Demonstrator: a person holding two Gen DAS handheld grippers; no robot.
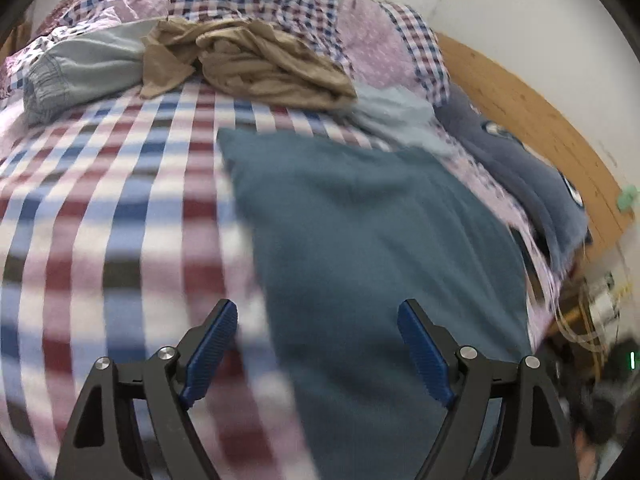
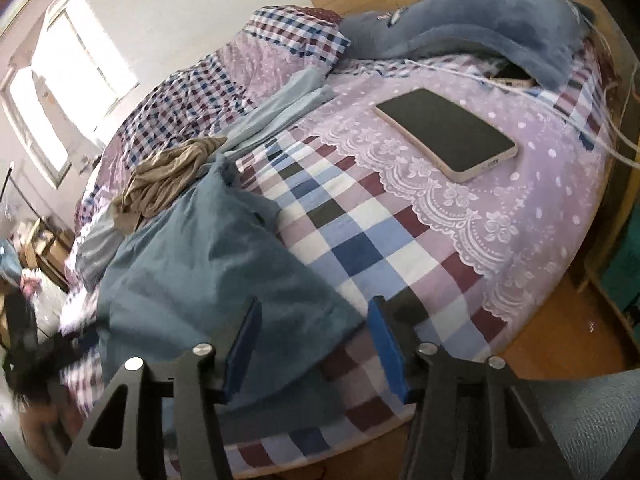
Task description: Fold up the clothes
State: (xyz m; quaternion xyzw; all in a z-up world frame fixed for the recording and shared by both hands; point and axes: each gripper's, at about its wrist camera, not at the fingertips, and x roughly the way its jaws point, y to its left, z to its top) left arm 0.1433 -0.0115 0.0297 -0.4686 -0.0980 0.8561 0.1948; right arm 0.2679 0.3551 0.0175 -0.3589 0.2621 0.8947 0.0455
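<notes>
On the checked bedspread (image 1: 100, 208) the teal garment (image 1: 372, 220) lies spread flat in front of me. My left gripper (image 1: 318, 312) hovers above its near edge, jaws wide and empty. My right gripper (image 2: 314, 312) stands half open over the garment's corner, gripping nothing. Beyond lie a crumpled tan garment (image 1: 256, 64) and a tablet (image 2: 444, 132).

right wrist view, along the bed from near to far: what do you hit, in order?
right gripper, jaws open over the teal garment → tan garment → checked quilt → window. The phone lies off to the right on the bedsheet.
</notes>
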